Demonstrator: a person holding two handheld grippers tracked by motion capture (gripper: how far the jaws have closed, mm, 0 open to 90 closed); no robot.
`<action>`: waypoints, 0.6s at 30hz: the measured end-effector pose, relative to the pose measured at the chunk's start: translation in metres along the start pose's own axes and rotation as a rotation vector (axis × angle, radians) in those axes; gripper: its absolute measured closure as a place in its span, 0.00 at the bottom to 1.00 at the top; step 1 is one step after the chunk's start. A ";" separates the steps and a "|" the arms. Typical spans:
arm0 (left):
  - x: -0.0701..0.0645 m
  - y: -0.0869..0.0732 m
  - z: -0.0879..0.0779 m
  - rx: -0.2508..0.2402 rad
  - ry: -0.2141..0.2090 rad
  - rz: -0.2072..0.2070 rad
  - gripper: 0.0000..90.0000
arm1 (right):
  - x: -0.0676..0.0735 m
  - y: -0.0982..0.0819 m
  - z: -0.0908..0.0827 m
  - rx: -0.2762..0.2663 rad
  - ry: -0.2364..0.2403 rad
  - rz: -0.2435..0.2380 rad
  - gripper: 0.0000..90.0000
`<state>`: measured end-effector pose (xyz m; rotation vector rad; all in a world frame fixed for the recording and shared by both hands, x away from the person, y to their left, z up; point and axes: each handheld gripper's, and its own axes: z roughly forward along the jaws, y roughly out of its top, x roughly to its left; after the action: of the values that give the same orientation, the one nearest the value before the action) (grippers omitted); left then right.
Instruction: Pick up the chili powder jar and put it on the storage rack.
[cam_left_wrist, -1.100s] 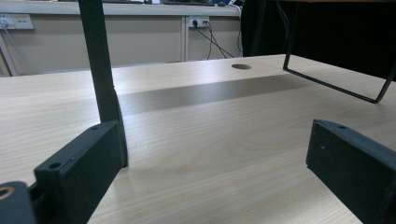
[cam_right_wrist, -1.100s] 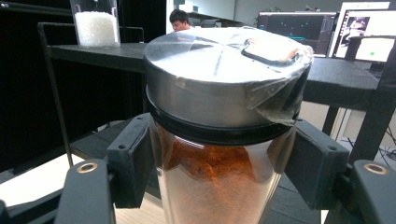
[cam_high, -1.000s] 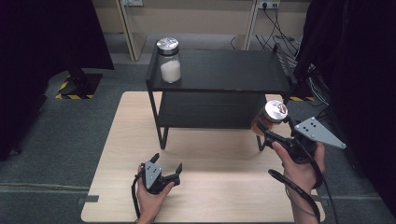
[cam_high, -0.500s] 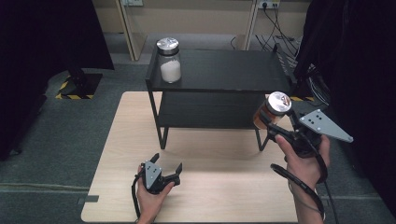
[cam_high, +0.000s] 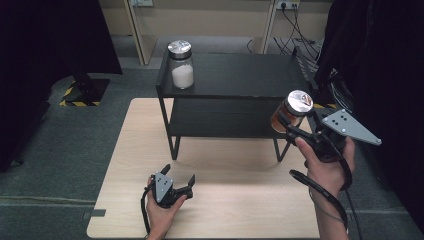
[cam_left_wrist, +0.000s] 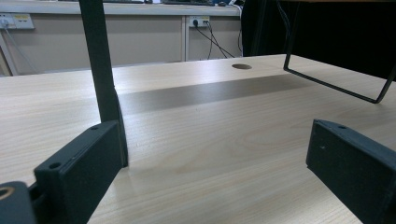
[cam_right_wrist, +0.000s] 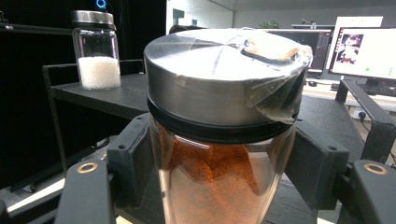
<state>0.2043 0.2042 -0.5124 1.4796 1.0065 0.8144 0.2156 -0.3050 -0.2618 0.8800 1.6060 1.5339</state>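
Beside the shelf (cam_high: 235, 75), right gripper (cam_high: 286, 125) clamps spice jar (cam_high: 290, 111).

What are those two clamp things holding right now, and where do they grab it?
The right hand-held gripper clamps a jar of reddish powder by its glass sides, just under the metal lid. The left hand-held gripper is open and holds nothing.

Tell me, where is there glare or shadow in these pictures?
In the right gripper view, light glares off the metal lid of the jar of red powder. In the left gripper view, a dark shadow band crosses the wooden table. The high view is dim at both sides.
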 end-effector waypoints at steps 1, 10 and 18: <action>0.000 0.000 0.000 0.000 0.000 0.000 0.03 | 0.000 0.000 0.000 -0.001 0.000 0.003 0.35; 0.000 0.000 0.000 -0.001 0.000 -0.002 0.03 | 0.001 0.007 0.003 -0.014 0.003 0.003 0.35; 0.000 0.000 0.000 -0.001 0.001 -0.005 0.03 | 0.002 0.016 0.008 -0.020 0.000 -0.001 0.35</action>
<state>0.2043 0.2043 -0.5126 1.4753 1.0098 0.8122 0.2213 -0.2985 -0.2463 0.8677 1.5881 1.5471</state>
